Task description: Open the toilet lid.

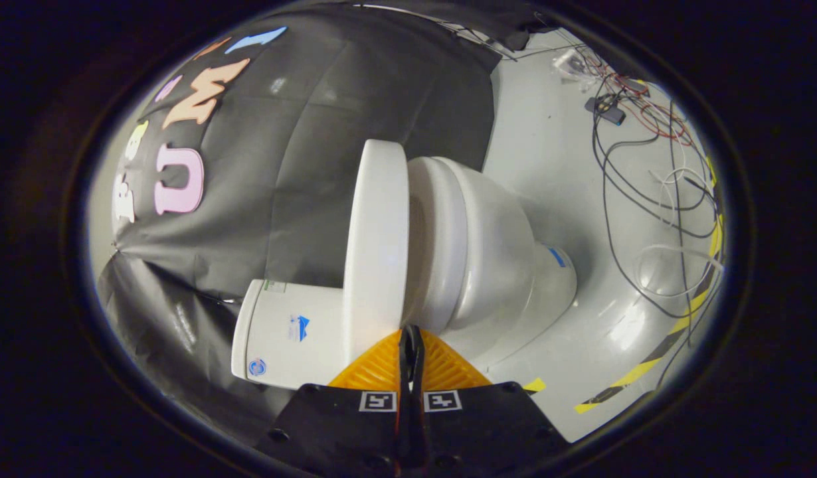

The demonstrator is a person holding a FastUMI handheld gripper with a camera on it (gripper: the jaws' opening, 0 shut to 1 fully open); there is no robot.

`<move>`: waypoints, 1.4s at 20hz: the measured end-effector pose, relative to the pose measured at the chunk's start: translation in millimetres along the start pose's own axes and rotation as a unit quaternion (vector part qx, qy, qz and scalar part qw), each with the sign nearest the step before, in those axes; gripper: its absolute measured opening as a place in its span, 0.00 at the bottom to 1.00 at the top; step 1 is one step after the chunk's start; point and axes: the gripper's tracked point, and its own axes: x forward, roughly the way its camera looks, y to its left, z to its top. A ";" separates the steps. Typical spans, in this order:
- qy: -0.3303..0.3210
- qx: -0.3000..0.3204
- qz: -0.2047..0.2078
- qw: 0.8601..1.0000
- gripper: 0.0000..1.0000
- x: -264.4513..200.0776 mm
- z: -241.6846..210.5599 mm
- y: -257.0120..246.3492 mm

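We judge the task nearly done: the toilet lid [375, 245] stands raised off the bowl [488, 245] towards the tank [285, 332], just ahead of our gripper [410, 338], whose fingers are closed together on nothing, leaving only withdrawal.

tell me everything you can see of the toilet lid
The toilet lid is a white, smooth, glossy oval panel, plastic by its look. It is swung open away from the seat and bowl, and its far side stands against the tank. The hinge is hidden. The gripper has its fingers closed together with their tips at the lid's near edge; whether they touch or pinch it cannot be told.
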 end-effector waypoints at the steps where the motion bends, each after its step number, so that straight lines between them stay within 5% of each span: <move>1: -0.001 -0.003 -0.007 1.000 0.01 -1.4 1.2 6.0; 9: -0.007 -0.034 -0.033 0.999 0.01 -10.7 6.9 44.5; 19: -0.040 -0.074 -0.014 0.996 0.01 -24.0 7.6 111.1; 28: -0.067 -0.182 -0.045 0.980 0.00 -27.4 3.5 158.0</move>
